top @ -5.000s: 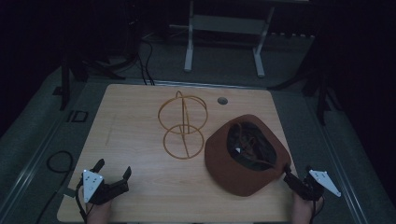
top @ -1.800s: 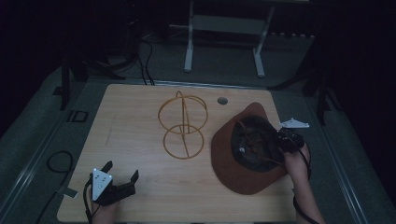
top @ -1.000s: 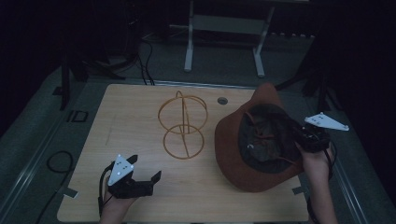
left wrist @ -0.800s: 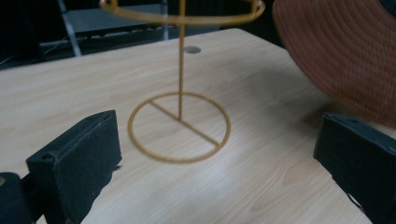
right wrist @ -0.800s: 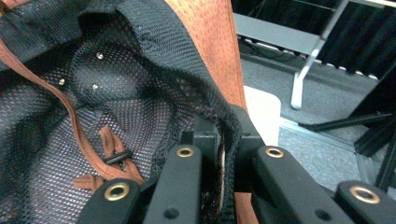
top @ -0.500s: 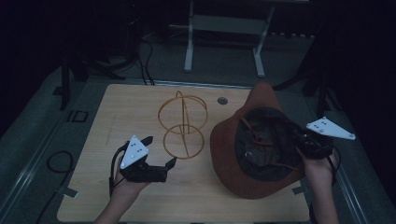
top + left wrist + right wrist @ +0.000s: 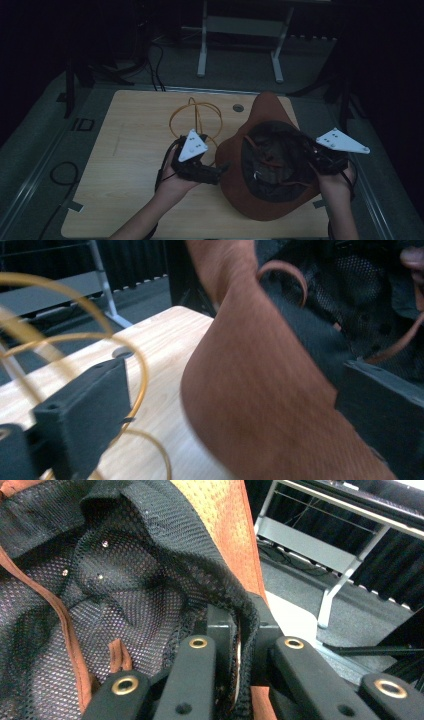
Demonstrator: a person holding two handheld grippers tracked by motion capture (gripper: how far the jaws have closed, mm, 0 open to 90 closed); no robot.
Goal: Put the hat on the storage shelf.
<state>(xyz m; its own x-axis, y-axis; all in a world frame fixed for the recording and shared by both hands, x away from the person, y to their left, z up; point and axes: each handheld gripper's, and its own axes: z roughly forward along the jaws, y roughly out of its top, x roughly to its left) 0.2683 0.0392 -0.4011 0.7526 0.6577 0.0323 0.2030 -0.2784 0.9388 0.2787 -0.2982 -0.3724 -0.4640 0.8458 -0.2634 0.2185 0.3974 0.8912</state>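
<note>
The pale wood-grain tabletop stands in a dim room, with a grey metal frame on the floor beyond it. A rust-brown, suede-like hat is tilted up between the two tongs, showing its black mesh lining and brown strap. The right tongs are clamped on its rim at the lining. The left tongs are spread apart at the brim's near edge, seemingly straddling it. Just behind the left tongs stands a thin, golden wire stand of looped hoops.
</note>
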